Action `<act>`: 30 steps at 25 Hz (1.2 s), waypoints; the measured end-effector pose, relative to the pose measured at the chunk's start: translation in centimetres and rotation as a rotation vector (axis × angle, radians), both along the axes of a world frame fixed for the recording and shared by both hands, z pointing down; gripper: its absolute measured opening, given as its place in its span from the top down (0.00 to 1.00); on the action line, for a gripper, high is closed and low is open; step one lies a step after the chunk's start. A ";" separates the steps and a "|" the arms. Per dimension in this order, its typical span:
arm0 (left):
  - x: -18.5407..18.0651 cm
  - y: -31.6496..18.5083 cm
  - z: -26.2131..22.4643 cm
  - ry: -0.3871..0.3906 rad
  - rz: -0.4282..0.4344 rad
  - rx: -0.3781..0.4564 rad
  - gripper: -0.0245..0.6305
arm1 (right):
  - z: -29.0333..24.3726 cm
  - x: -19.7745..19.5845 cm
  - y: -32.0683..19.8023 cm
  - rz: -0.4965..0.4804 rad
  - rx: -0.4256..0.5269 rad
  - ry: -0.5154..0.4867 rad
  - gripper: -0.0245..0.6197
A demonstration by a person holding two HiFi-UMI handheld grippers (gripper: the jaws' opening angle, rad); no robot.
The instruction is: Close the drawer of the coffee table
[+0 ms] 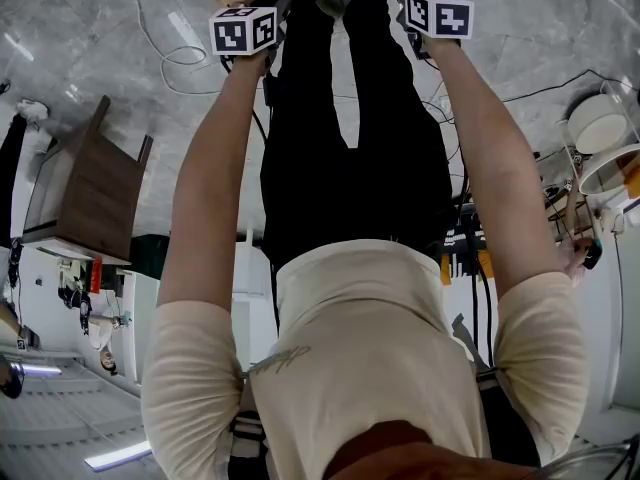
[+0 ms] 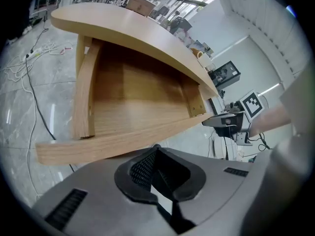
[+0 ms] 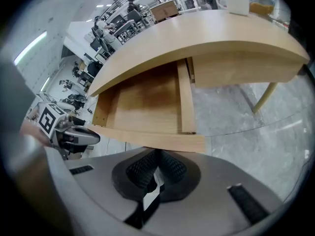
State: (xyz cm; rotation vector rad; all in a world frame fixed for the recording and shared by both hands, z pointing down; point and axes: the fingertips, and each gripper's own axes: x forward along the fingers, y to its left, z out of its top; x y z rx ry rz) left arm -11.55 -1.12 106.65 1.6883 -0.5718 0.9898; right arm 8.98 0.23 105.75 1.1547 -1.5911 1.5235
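Left gripper view showed the drawer [image 2: 129, 100] pulled well out beneath the coffee table [image 2: 133, 26] surface. My left gripper [image 2: 156, 150] and right gripper [image 3: 157, 156] had jaws pressed together, holding nothing, just beside its front panel [image 2: 113, 140]. I judged it stiff and free-sliding, best pushed squarely on that panel.

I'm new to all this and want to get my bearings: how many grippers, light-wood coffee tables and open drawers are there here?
Grippers: 2, the left gripper and the right gripper
Light-wood coffee table: 1
Open drawer: 1
Total: 4
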 end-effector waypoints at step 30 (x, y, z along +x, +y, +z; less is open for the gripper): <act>0.4 -3.8 -0.8 -0.010 -0.080 0.019 0.96 | -1.2 0.3 -3.3 -0.019 -0.044 -0.020 0.97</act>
